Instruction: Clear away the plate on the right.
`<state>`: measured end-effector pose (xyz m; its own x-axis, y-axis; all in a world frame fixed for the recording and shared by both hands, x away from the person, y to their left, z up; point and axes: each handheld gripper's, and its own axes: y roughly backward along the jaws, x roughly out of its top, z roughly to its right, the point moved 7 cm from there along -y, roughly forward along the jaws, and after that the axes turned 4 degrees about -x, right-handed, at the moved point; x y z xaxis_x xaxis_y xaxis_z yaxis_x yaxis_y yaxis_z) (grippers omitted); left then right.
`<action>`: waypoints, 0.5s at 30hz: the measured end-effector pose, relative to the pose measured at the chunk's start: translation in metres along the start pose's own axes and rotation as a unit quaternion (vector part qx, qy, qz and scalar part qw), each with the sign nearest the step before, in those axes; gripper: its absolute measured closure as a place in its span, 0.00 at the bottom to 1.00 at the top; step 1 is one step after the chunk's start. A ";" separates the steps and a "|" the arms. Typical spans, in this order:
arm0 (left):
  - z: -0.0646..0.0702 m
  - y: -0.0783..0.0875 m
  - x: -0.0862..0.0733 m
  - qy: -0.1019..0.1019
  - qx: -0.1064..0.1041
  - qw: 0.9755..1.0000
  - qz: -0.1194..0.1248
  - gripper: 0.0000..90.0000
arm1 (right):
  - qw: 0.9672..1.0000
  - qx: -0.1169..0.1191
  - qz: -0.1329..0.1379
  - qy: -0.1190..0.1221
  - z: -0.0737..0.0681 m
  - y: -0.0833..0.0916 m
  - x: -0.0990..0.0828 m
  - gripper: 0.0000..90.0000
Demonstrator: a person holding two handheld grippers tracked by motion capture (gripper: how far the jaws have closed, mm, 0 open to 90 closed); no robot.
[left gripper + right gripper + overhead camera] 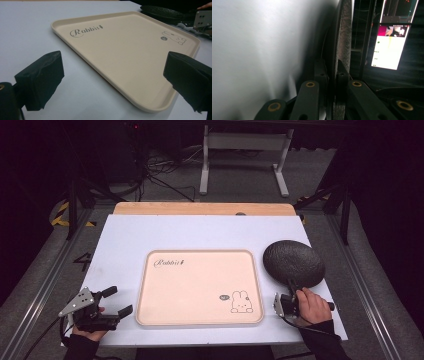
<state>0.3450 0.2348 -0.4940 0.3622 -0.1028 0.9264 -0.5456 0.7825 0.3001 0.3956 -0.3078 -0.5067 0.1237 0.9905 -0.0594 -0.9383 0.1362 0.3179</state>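
Note:
A beige tray (195,290) printed with "Rabbit" and a small rabbit drawing lies flat in the middle of the white table. Just left of its near left corner my left gripper (120,300) is held low and open, nothing between its jaws. Seen from the left gripper view, the tray (125,55) spreads ahead of the wide-apart left gripper (113,80). A black textured oval plate (293,262) sits right of the tray. My right gripper (291,287) is shut on its near rim. In the right gripper view the plate's edge (344,37) runs upward, pinched by the right gripper (332,72).
The white table top (125,240) has bare room left of and behind the tray. A wooden board (200,208) lines the far edge. Beyond it stand a metal frame (245,150) and floor cables (160,170). A lit screen (390,42) glows past the plate.

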 end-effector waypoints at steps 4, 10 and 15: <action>0.000 0.000 0.000 0.001 0.000 1.000 0.000 0.04 | 1.000 0.000 0.003 -0.002 0.001 0.000 -0.001 0.96; 0.000 0.000 0.000 0.000 0.000 1.000 0.000 0.04 | 1.000 0.000 0.006 -0.008 0.005 0.004 0.000 0.95; 0.000 0.000 0.000 0.001 0.000 1.000 0.000 0.04 | 1.000 -0.012 0.011 -0.004 0.014 0.012 0.003 0.94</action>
<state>0.3449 0.2349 -0.4941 0.3639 -0.1024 0.9258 -0.5460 0.7818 0.3011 0.3891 -0.3026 -0.4900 0.1058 0.9934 -0.0449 -0.9484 0.1144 0.2959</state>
